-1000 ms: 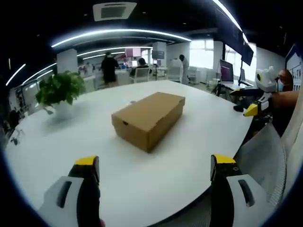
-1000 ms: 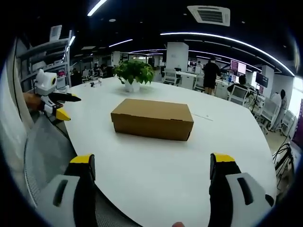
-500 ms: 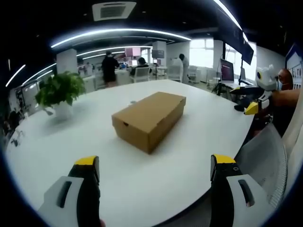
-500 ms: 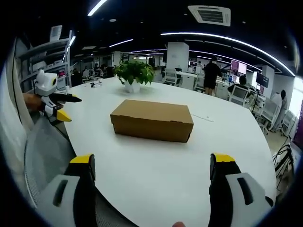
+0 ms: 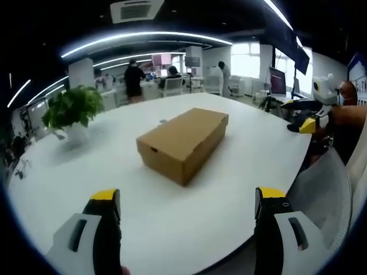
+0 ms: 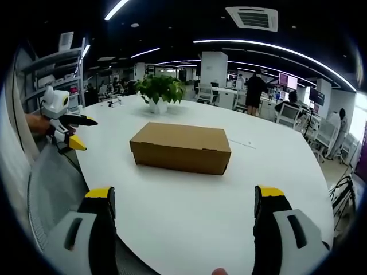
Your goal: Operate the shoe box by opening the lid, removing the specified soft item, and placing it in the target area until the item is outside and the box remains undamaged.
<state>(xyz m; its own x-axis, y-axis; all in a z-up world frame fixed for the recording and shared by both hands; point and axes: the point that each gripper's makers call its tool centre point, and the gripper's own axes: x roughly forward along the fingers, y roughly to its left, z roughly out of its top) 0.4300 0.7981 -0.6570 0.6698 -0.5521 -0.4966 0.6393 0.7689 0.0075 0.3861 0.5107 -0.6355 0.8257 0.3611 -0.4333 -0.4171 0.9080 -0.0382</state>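
Plainly, in the left gripper view one brown cardboard shoe box (image 5: 182, 142) sits with its lid shut near the middle of a round white surface (image 5: 172, 217), and no brand, label or writing can be read on it. The left gripper (image 5: 187, 215) rises from the bottom with its jaws spread wide and holding nothing, well apart from the box. One potted plant (image 5: 72, 112) stands on the surface to the left of the box, apart from it. At the right edge the right gripper (image 5: 309, 117) is held off the surface beside the person's arm, and part of a mesh chair (image 5: 324, 192) shows below it. People stand at desks far behind. In the right gripper view the same single shoe box (image 6: 180, 147), still plain and unmarked, lies closed on the surface (image 6: 189, 223) with bare white all around it. The right gripper (image 6: 187, 215) is open and empty, well short of the box. The plant (image 6: 159, 90) stands behind the box, and the left gripper (image 6: 64, 123) shows at the left edge, off the surface.
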